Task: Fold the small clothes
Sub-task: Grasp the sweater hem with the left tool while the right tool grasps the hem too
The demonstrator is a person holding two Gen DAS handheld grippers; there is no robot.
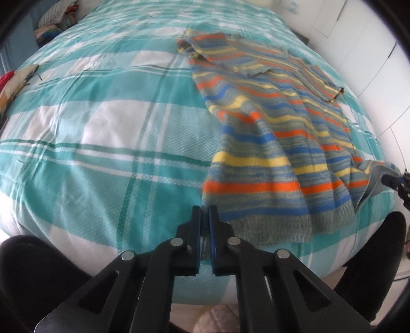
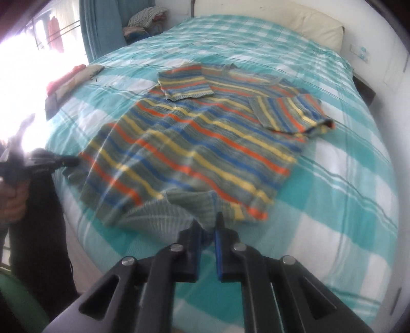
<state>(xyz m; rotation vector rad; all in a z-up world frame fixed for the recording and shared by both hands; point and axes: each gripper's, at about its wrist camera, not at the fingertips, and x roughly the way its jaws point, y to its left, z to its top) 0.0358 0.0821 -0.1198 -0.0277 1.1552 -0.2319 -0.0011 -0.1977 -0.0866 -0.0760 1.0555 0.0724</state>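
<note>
A striped knit sweater (image 1: 279, 120) in orange, blue, yellow and grey lies on the bed, both sleeves folded in over its chest. My left gripper (image 1: 205, 212) is shut on the sweater's near left hem corner. My right gripper (image 2: 208, 224) is shut on the sweater (image 2: 200, 133) at its grey ribbed hem, which is lifted and bunched between the fingers. The right gripper also shows at the right edge of the left wrist view (image 1: 394, 181), and the left gripper at the left edge of the right wrist view (image 2: 69, 161).
The bed has a teal and white plaid cover (image 1: 107, 133). A pile of clothes (image 2: 146, 18) sits at the far corner, a cream pillow (image 2: 302, 23) at the head, and red and cream items (image 2: 74, 79) lie on the bed's left side. White walls stand to the right.
</note>
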